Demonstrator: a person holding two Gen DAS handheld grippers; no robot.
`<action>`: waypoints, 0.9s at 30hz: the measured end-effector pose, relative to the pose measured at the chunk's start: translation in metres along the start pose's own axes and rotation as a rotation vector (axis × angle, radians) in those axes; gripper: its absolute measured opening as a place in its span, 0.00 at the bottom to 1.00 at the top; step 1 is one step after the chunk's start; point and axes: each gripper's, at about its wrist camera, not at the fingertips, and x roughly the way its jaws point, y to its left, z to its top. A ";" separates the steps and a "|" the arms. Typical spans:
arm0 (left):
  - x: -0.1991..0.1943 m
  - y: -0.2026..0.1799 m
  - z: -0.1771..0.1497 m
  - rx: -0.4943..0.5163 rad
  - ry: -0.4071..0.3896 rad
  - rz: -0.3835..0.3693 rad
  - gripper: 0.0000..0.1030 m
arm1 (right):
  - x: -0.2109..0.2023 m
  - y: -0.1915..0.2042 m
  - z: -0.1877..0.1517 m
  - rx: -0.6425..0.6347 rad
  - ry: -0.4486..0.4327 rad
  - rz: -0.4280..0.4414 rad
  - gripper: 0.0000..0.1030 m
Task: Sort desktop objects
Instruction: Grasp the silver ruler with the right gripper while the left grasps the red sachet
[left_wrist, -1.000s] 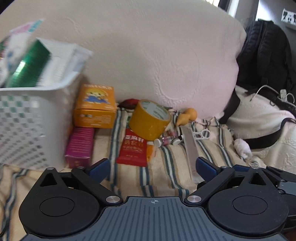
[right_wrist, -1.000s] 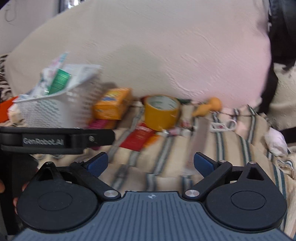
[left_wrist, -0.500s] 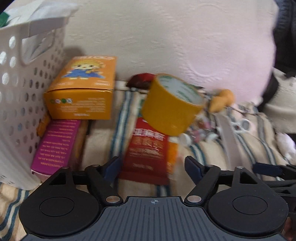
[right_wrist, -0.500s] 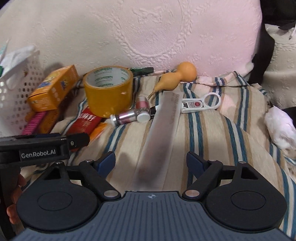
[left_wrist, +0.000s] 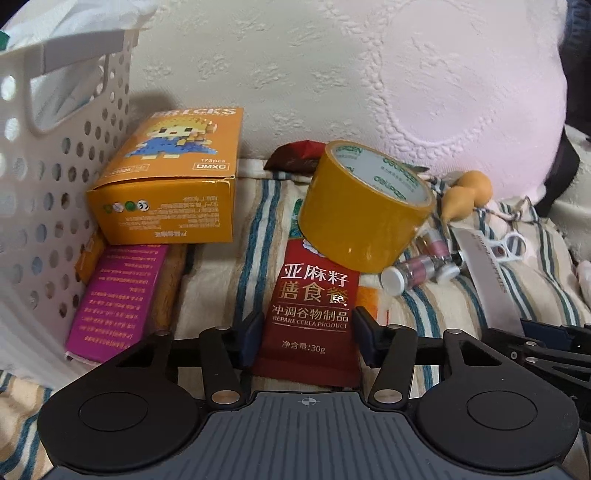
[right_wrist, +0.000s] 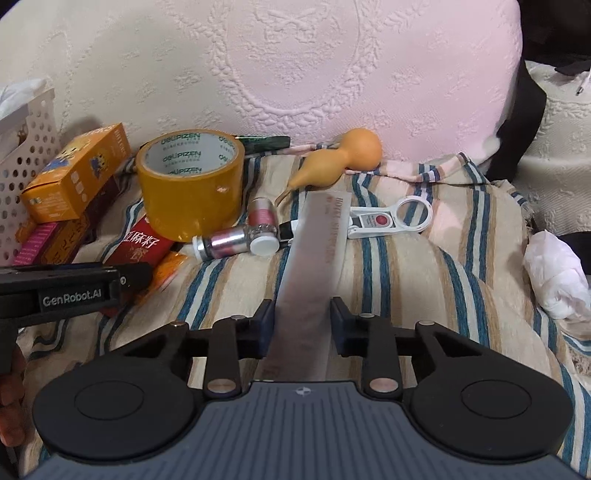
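A dark red food sachet (left_wrist: 314, 295) lies flat on the striped cloth under a roll of yellow tape (left_wrist: 362, 214). My left gripper (left_wrist: 308, 332) straddles the sachet's near end. Its jaws are closing, and the blue pads meet the sachet's two long edges. In the right wrist view a long grey flat strip (right_wrist: 317, 251) runs away from me. My right gripper (right_wrist: 303, 321) is closing on its near end, with the pads against both edges. The white perforated basket (left_wrist: 44, 184) stands at the far left with white bags inside.
An orange bricks box (left_wrist: 166, 184) rests on a magenta box (left_wrist: 118, 299) against the basket. Two small vials (right_wrist: 236, 243), an orange gourd (right_wrist: 343, 158), a white magnifier (right_wrist: 391, 218) and a crumpled tissue (right_wrist: 557, 273) lie on the cloth. A big pale cushion (right_wrist: 295, 74) rises behind.
Both grippers moved forward and down to the cloth, then stopped. Their wide jaws narrowed, the left around the red sachet and the right around the grey strip.
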 end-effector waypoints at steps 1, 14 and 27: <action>-0.004 0.000 -0.002 0.007 0.003 -0.002 0.50 | -0.003 0.000 -0.001 0.005 0.006 0.012 0.34; -0.048 0.016 -0.030 -0.023 0.074 -0.058 0.60 | -0.045 0.025 -0.019 -0.013 0.079 0.174 0.31; -0.023 -0.007 -0.018 0.072 0.050 0.013 0.49 | -0.030 0.028 -0.018 -0.010 0.101 0.164 0.30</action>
